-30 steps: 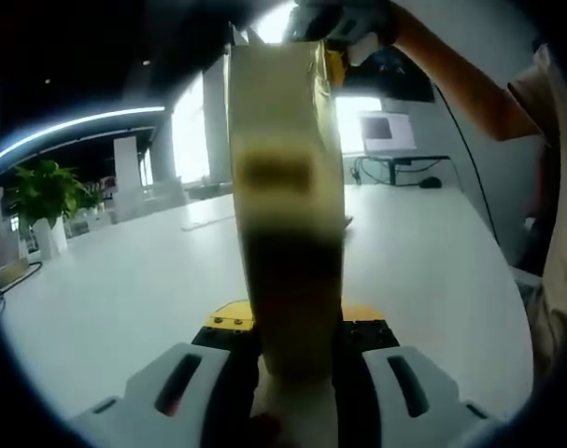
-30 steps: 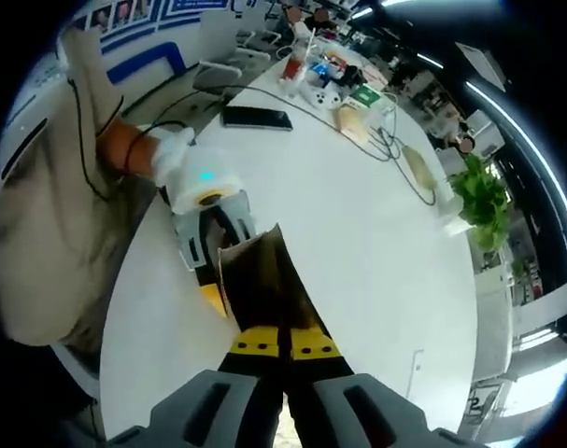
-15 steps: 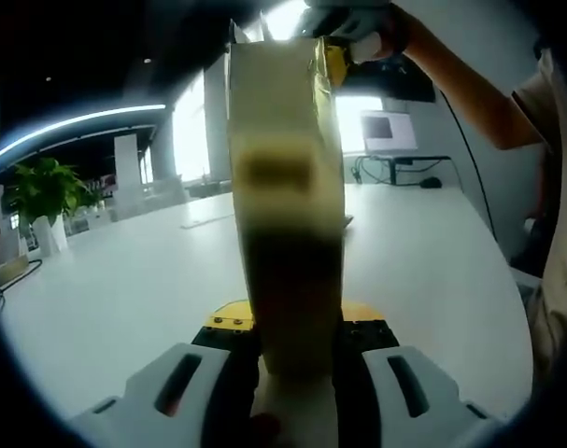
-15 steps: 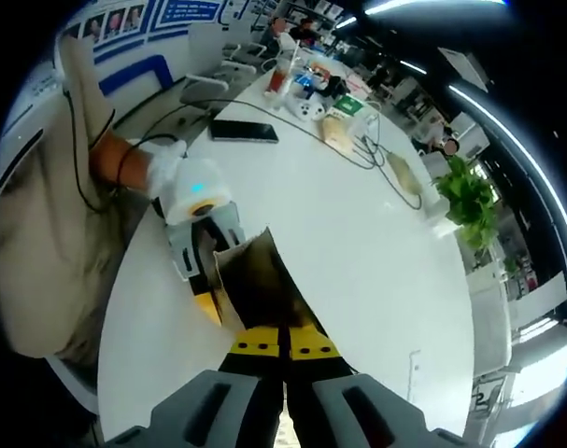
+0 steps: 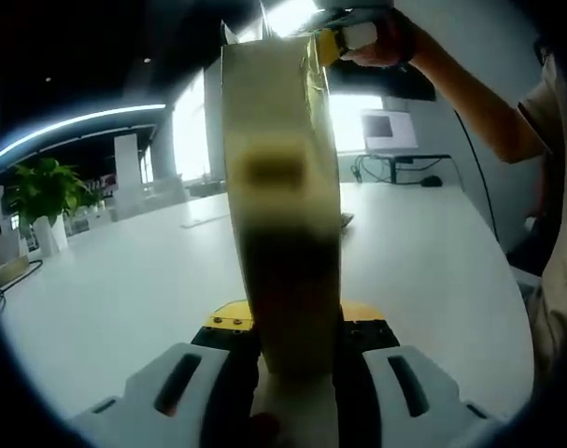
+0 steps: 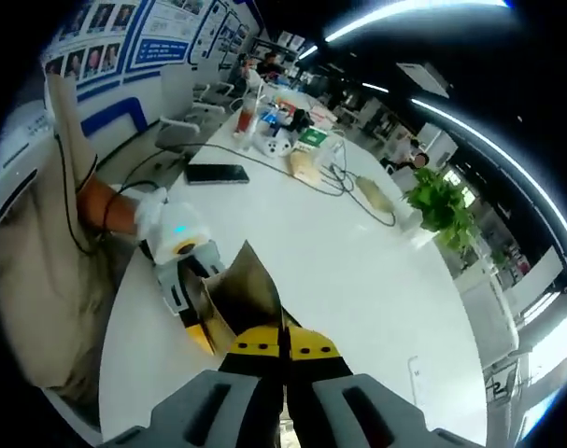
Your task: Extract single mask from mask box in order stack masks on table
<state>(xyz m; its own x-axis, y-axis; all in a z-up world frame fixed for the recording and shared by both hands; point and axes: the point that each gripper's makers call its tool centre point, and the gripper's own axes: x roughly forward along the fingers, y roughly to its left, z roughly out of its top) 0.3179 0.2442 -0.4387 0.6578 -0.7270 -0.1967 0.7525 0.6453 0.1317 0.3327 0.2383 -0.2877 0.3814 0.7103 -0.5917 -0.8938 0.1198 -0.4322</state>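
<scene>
A tall yellowish mask box [image 5: 283, 205] stands upright between my left gripper's [image 5: 292, 319] jaws, which are shut on its lower end above the white table [image 5: 115, 280]. In the right gripper view the same box [image 6: 241, 299] shows as a brown open carton with the left gripper [image 6: 185, 280] under it, held by a gloved hand. My right gripper [image 6: 283, 341] has its jaws pressed together at the box's open top; what lies between them is hidden. From the left gripper view, the right gripper [image 5: 334, 39] touches the box's upper corner.
A person's arm [image 5: 460, 84] reaches in from the right. Potted plants [image 5: 45, 191] [image 6: 437, 205], a monitor [image 5: 388, 131], a black phone [image 6: 216, 173], bottles and small items [image 6: 274, 126] and cables sit on the far parts of the table [image 6: 358, 271].
The right gripper has risen at the box's top, and its view now looks farther across the table. The left gripper holds the box in the same place.
</scene>
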